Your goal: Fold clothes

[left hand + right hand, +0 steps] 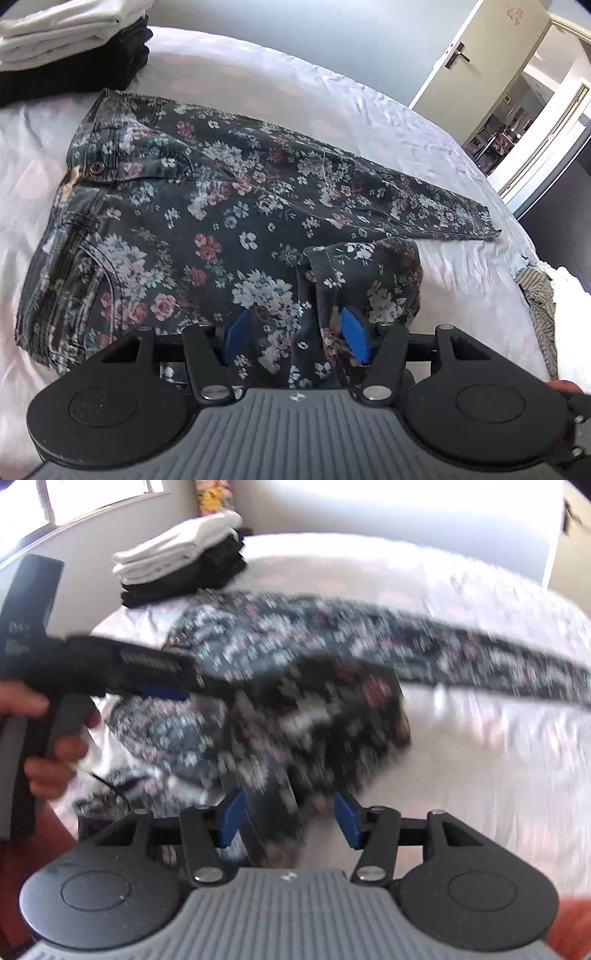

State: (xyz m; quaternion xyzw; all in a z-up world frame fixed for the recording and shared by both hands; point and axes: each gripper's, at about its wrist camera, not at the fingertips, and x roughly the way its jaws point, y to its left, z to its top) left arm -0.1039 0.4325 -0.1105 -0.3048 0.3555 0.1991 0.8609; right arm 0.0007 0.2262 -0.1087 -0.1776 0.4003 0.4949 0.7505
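Dark floral denim trousers (207, 206) lie half-folded ahead of the left gripper (295, 336) and right gripper (290, 819), jaws apart; folded stack (70, 40) beyond.

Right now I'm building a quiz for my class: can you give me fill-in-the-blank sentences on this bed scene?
1. The trousers on the bed have a ____ print.
2. In the stack of folded clothes, the white items lie ____ the black ones.
3. One trouser leg lies straight; the other is ____ back near the left gripper.
4. The door in the left wrist view stands ____.

Missing words: floral; on top of; folded; open
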